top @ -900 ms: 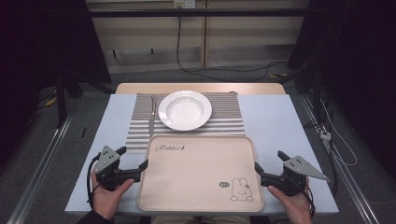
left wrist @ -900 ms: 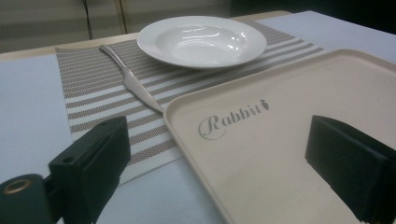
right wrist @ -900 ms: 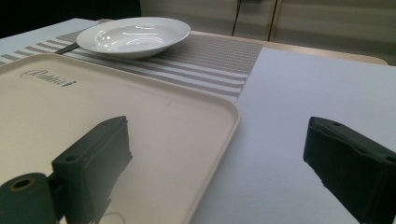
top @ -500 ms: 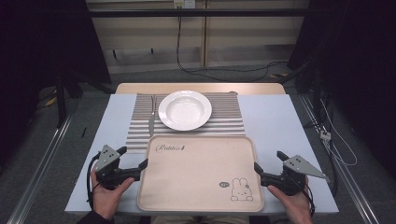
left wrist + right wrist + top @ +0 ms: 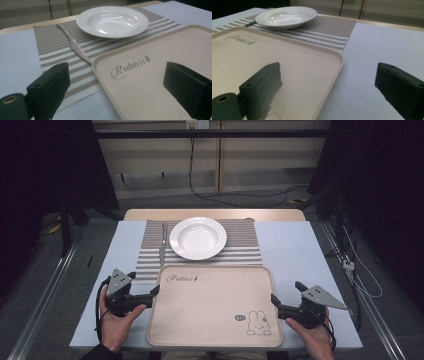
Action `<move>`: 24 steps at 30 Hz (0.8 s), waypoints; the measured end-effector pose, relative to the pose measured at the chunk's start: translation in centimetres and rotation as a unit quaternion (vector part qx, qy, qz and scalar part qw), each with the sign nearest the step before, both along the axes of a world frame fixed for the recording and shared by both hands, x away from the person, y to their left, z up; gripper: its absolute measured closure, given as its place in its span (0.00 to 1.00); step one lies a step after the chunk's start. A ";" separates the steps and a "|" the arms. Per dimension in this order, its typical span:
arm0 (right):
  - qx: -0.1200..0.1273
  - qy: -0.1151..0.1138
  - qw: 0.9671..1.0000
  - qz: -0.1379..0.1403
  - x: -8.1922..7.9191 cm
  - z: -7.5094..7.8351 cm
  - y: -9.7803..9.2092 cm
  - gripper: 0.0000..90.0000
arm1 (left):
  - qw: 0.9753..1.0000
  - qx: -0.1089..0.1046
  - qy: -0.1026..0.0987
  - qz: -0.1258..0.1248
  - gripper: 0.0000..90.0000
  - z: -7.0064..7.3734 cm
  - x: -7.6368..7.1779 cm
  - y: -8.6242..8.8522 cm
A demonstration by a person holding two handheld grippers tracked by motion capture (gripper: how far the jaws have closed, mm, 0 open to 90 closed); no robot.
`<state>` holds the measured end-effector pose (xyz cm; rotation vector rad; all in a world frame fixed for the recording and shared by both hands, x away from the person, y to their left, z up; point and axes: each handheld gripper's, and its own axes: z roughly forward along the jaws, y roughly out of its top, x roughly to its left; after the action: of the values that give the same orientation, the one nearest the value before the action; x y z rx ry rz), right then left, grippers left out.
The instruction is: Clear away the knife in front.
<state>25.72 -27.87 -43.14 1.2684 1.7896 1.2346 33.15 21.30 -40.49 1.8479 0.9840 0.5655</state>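
High view, beige rabbit-print tray (image 5: 210,310), left tool (image 5: 152,292) and right tool (image 5: 276,301) spread astride its edges

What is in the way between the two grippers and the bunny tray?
Nothing visible. The left gripper is at the left edge of the beige tray, open jaws straddling its rim. The right gripper is at the right edge, open likewise. The white plate and knife lie beyond, on the striped placemat.
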 end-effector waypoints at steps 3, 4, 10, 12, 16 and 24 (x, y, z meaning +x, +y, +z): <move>0.001 0.000 1.000 -0.001 0.0 0.0 0.0 0.08 | 1.000 0.001 0.005 -0.002 0.06 0.1 0.6 -0.2; 0.001 0.000 1.000 -0.001 0.0 0.0 0.0 0.08 | 1.000 0.000 0.008 -0.003 0.06 0.2 0.8 -0.2; -0.005 -0.001 1.000 -0.001 -0.1 0.1 0.2 0.08 | 1.000 0.000 0.013 -0.002 0.06 0.4 1.6 -0.2; -0.004 -0.001 1.000 -0.001 -0.2 0.1 0.1 0.08 | 1.000 -0.001 0.015 0.000 0.06 0.5 1.9 -0.2; -0.004 -0.001 1.000 -0.002 -0.1 0.1 0.1 0.08 | 1.000 0.002 0.021 -0.004 0.06 0.5 3.0 -0.4; -0.003 0.000 1.000 -0.001 -0.1 0.1 0.1 0.08 | 1.000 0.005 0.029 0.005 0.06 0.9 5.1 -0.8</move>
<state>25.57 -27.72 -43.06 1.2659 1.7909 1.2267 38.27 20.49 -39.61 1.8778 1.0312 0.5260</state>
